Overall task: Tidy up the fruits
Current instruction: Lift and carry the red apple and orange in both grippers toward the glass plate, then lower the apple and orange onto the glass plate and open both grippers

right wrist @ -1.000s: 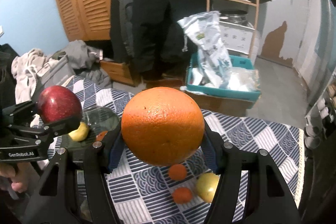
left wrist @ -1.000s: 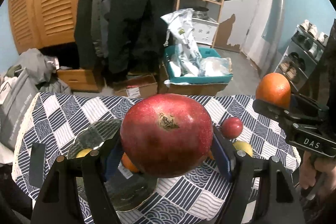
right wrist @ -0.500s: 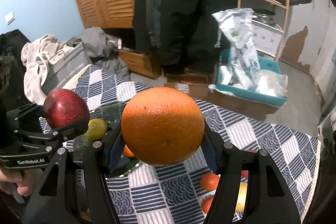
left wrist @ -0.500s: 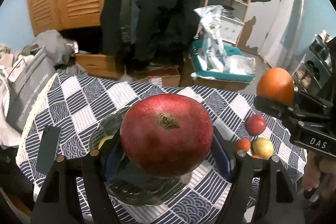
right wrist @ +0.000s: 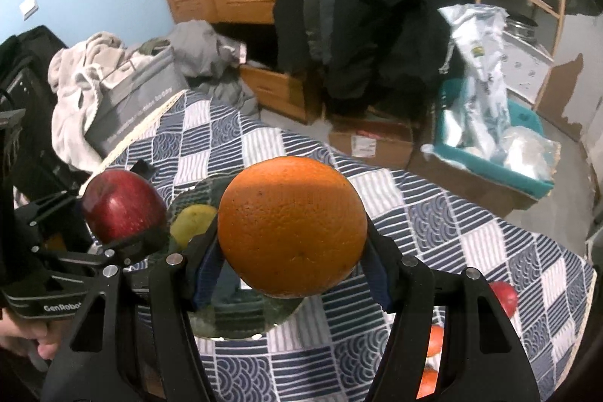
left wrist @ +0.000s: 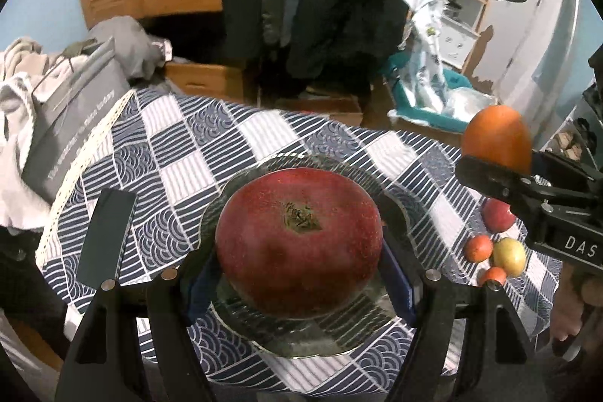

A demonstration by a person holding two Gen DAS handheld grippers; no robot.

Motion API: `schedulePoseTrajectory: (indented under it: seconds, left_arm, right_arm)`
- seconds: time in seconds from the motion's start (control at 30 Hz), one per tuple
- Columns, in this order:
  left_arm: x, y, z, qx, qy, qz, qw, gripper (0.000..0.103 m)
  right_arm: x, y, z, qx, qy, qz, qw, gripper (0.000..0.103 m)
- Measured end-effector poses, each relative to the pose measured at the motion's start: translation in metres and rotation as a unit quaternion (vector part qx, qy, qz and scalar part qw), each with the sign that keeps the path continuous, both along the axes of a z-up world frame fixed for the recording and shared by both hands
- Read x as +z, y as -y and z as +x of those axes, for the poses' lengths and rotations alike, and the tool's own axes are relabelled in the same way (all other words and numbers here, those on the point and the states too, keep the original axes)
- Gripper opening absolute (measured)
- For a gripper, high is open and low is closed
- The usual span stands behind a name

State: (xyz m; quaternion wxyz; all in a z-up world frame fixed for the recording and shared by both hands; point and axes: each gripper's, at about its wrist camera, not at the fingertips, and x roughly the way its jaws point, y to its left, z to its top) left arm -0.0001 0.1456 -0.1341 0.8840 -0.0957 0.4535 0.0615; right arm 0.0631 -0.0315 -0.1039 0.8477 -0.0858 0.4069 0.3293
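My left gripper is shut on a big red apple and holds it over a clear glass plate on the checked tablecloth. My right gripper is shut on a large orange, held above the plate's right side. In the right wrist view the apple shows at left, with a yellow-green fruit on the plate behind it. In the left wrist view the orange shows at right.
Loose fruit lies at the table's right end: a small red one, a yellow one and two small orange ones. A dark flat phone-like slab lies at left. Boxes, a teal bin and clothes stand beyond the table.
Both grippers have moved left along the table with their fruit. The apple now hangs over the plate, and the orange has come up to the plate's right side.
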Motion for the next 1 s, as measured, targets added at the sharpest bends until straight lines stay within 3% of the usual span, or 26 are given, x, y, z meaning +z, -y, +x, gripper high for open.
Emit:
schedulePoseTrajectory:
  seconds: [0.43, 1.0]
  left_arm:
    - [-0.048, -0.024, -0.002, 0.036, -0.06, -0.007, 0.9976, 0.077]
    - [-0.096, -0.031, 0.005, 0.063, -0.129, -0.026, 0.9893, 0.077]
  right_arm:
    - [-0.051, -0.047, 0.012, 0.026, -0.039, -0.034, 0.998, 0.065]
    - [-0.093, -0.061, 0.025, 0.036, -0.078, -0.054, 0.995, 0.065]
